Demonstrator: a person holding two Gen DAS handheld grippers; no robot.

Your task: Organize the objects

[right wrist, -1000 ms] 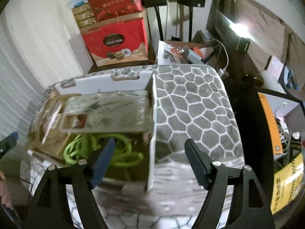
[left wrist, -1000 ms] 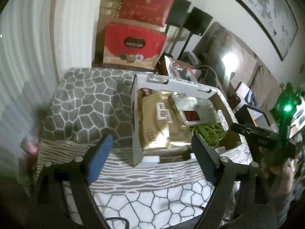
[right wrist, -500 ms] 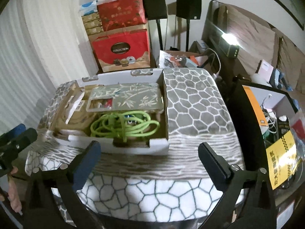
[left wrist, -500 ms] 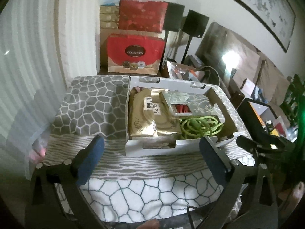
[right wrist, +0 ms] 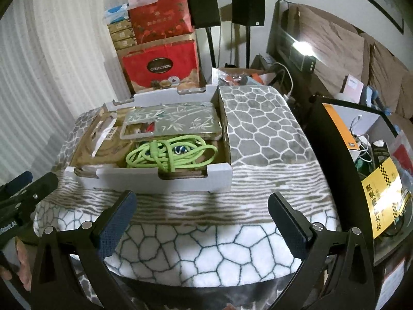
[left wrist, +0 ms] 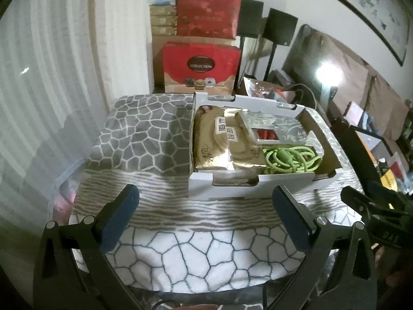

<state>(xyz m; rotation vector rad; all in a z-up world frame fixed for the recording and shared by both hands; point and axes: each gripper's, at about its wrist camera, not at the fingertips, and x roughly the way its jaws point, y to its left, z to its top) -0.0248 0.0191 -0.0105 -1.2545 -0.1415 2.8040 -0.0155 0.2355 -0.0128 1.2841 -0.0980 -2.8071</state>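
Cardboard box (left wrist: 227, 187) sits beyond both grippers' spread, empty fingers (left wrist: 116, 219).

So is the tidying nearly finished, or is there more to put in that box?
It looks close to done: the gold packets, bamboo-print case and green cord lie in the cardboard box. Left gripper and right gripper are open and empty. Nothing loose shows on the blanket.

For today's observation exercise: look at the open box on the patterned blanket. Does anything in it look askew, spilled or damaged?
Nothing is spilled or visibly damaged. The white cardboard box holds everything. Only the green cord looks untidy: a loose tangle, one loop poking into the front wall's cutout. The bamboo-print flat box lies tilted, propped over the gold packets.
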